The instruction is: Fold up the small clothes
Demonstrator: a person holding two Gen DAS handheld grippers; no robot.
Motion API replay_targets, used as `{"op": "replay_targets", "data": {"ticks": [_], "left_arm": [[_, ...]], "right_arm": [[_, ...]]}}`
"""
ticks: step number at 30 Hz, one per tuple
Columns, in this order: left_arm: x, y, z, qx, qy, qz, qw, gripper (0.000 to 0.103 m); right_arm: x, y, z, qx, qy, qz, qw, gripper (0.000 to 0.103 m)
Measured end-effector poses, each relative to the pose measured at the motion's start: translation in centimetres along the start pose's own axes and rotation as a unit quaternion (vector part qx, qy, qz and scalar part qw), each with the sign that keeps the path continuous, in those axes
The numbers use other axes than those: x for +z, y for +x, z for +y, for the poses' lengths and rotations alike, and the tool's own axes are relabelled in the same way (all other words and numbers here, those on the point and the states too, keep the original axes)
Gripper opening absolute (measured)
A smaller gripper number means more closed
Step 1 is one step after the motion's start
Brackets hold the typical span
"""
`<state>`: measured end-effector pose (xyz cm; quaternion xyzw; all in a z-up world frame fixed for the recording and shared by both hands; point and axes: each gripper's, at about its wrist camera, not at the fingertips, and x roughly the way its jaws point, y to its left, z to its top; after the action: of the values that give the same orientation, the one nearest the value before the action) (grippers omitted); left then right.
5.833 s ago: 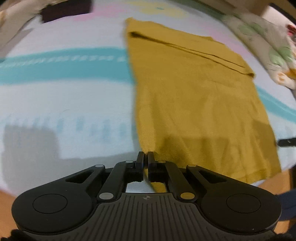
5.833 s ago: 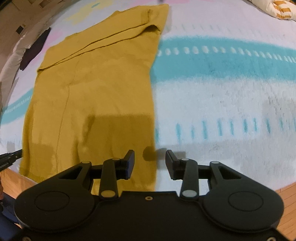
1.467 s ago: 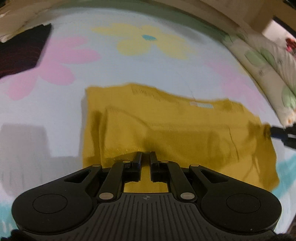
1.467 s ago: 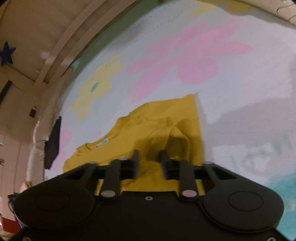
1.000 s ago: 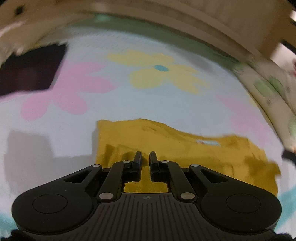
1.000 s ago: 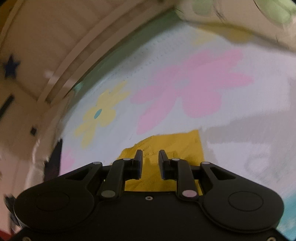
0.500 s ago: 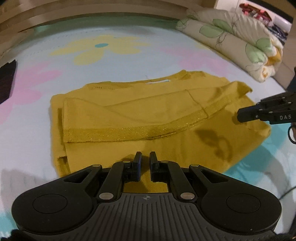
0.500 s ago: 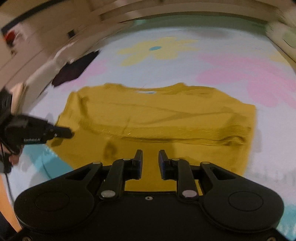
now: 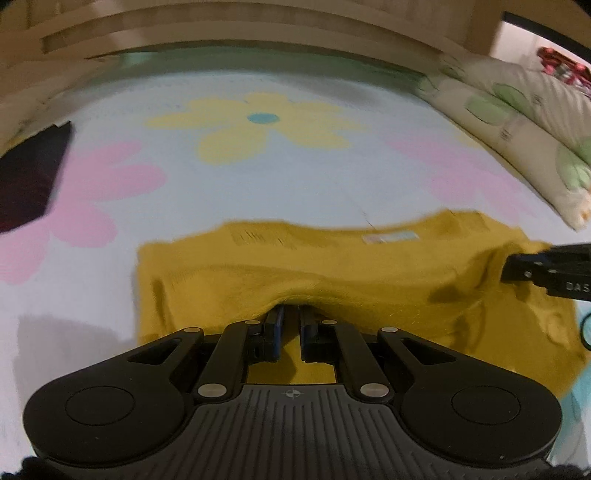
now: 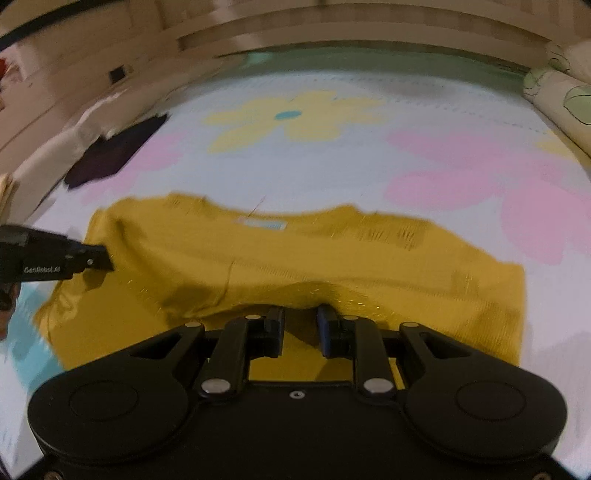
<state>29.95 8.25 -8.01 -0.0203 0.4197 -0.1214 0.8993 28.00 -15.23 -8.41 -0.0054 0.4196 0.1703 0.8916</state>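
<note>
A mustard-yellow knit top [image 9: 332, 266] lies folded across a flower-print blanket, its neck label [image 9: 391, 236] at the far edge. My left gripper [image 9: 290, 314] is shut, and the near folded edge humps up over its fingertips. In the right wrist view the same top [image 10: 295, 258] rises over my right gripper [image 10: 300, 314], whose jaws stand narrowly apart with bunched cloth pinched between them. The right gripper's fingers [image 9: 546, 273] show at the top's right end. The left gripper's fingers [image 10: 66, 258] show at its left end.
The pale blanket [image 9: 258, 177] carries yellow and pink flowers. A dark garment [image 9: 26, 177] lies at its far left. A folded floral quilt [image 9: 517, 122] lies along the right side. Wooden slats [image 9: 258, 33] close off the far end.
Half a second ago the top lay flat with its hem band showing ahead of both grippers. Now both views sit lower, and the near edge is bunched up over the fingertips.
</note>
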Motion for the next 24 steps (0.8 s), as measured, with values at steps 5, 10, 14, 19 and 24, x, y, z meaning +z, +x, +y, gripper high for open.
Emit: {"op": "replay_targets", "data": {"ticks": [5,10,14,19,24], "left_arm": [[1.4,1.4,1.7,0.018,-0.021,-0.005,0.9996,0.008],[2.2,1.6,3.3,0.043,-0.049,-0.006,0.9979,0.008],[2.5,0.2,5.2,0.041,-0.101,-0.015,0.9940,0.008],[1.6,-1.0,4.7,0.015,-0.090,0.004,0.9958,0.008],[0.7,-0.3,2.9,-0.016,-0.045,0.029,0.9984,0.008]], "right_arm": [[1.9,1.4,-1.5,-0.012,0.037,-0.013,0.999,0.031],[3.3,2.0,-3.3,-0.027,0.089,-0.022,0.995,0.031],[3.8,0.5,-4.7,-0.032,0.123,-0.050,0.991,0.031],[3.5,-2.0,-5.6,-0.001,0.122,-0.062,0.991,0.031],[1.2,-2.7,-4.0,0.052,0.056,-0.011,0.997,0.031]]}}
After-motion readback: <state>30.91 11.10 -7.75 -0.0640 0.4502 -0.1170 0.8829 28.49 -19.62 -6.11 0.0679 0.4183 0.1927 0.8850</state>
